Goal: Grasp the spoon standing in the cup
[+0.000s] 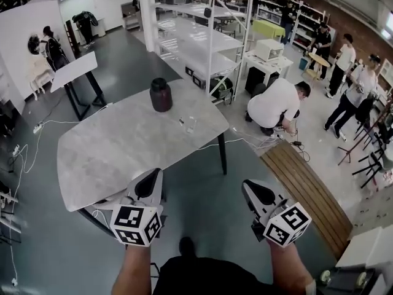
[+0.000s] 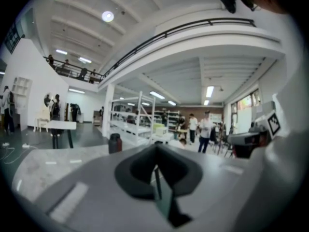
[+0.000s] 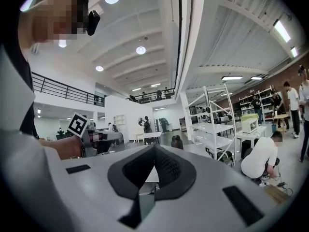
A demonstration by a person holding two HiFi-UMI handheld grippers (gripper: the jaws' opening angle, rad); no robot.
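Left gripper (image 1: 150,182), right gripper (image 1: 252,190) closed, empty

2 forearms forward, left gripper (image 1: 149,188) and right gripper (image 1: 256,196) level, jaws together, empty.

Too small to resolve in head view: cup (image 1: 190,125) on table (image 1: 123,146), mere glassy speck; spoon inside not separable from cup; forearms (image 1: 132,269) cut off by bottom edge of head view; near table edge partly covered by left gripper (image 1: 151,176); right gripper (image 1: 249,188) partly hidden behind own marker cube; in left gripper view, most of table masked by gripper's own body, blurred up close; dark jar (image 1: 161,94) only small blob in both gripper views; cup not discernible there; contents of distant shelving (image 1: 202,29) unreadable.
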